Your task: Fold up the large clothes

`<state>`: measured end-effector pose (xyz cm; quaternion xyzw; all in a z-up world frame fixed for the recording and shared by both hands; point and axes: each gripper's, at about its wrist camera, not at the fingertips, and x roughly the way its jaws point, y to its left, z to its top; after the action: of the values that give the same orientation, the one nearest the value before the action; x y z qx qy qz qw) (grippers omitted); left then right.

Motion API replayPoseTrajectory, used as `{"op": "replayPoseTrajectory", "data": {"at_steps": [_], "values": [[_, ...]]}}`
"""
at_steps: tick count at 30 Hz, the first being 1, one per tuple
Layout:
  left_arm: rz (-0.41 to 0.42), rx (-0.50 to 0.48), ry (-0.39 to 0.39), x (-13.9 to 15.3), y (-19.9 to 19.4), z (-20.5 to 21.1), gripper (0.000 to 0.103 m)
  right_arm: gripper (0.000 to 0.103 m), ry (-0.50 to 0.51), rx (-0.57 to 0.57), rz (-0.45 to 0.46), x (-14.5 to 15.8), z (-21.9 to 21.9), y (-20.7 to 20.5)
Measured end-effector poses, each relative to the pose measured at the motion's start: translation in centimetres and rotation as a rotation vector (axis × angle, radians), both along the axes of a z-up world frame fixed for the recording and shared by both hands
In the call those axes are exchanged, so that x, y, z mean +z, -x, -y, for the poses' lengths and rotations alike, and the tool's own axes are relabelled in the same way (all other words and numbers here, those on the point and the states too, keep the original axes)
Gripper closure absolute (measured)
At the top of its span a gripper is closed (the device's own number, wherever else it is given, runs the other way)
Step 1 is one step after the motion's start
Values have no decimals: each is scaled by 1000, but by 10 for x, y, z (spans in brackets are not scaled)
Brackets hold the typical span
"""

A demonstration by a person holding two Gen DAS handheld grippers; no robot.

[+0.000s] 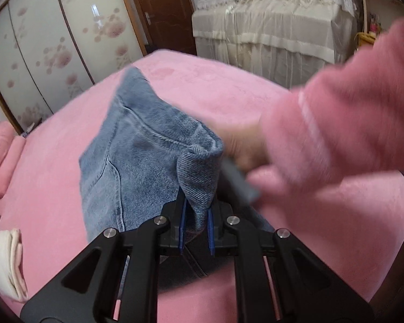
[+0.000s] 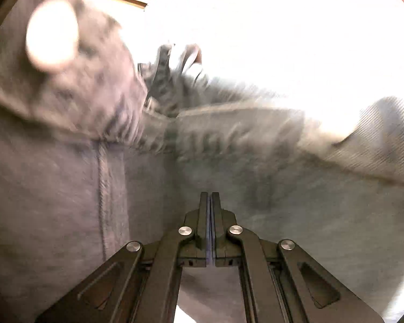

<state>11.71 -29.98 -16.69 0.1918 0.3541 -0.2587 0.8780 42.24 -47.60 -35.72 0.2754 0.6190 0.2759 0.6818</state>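
Two black two-finger grippers at work over a pink plush bed cover (image 1: 67, 167). Left gripper (image 1: 196, 215) pinched narrowly on a folded edge of the blue denim jeans (image 1: 137, 156), lifted above the cover. Right gripper (image 2: 210, 215) with fingers pressed flat together, nothing between them, close over blurred grey-looking fabric. Pink fleece sleeve (image 1: 350, 123) and hand (image 1: 242, 145) just right of the denim.

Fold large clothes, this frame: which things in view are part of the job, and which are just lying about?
Part of the job:
- jeans, a fold pinched in the left gripper
- right gripper, jaws together, nothing visibly between them
- pink bed cover under the jeans

Lying about:
- folded cream cloth
- pink pillows
- floral wardrobe
- lace-covered furniture
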Motion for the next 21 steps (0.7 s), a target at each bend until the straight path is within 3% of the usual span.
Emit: {"op": "replayPoseTrajectory", "data": {"at_steps": [3,7,10,12,15,17,19,21], "values": [[-85,-5,-6,-21,0,-5,94,102,-87,-173,26,18,56,-11],[-214,-29,-32,-53,-3,0,94,102,88,-170,145,49,115,-7],[-267,-48,-53,-73,1,10,93,101,73,-295,131,60,168,13],[-311,-92,-88,-86,5,15,84,98,59,-325,124,69,182,37],[-576,-149,-56,-110,5,16,66,86,66,-328,109,83,187,85],[-614,-143,-14,-104,7,8,65,83,86,-310,100,92,186,113],[-681,-151,20,-93,10,-5,54,79,126,-283,89,99,169,139],[-706,-128,41,-80,12,-23,51,71,132,-268,81,104,156,166]]}}
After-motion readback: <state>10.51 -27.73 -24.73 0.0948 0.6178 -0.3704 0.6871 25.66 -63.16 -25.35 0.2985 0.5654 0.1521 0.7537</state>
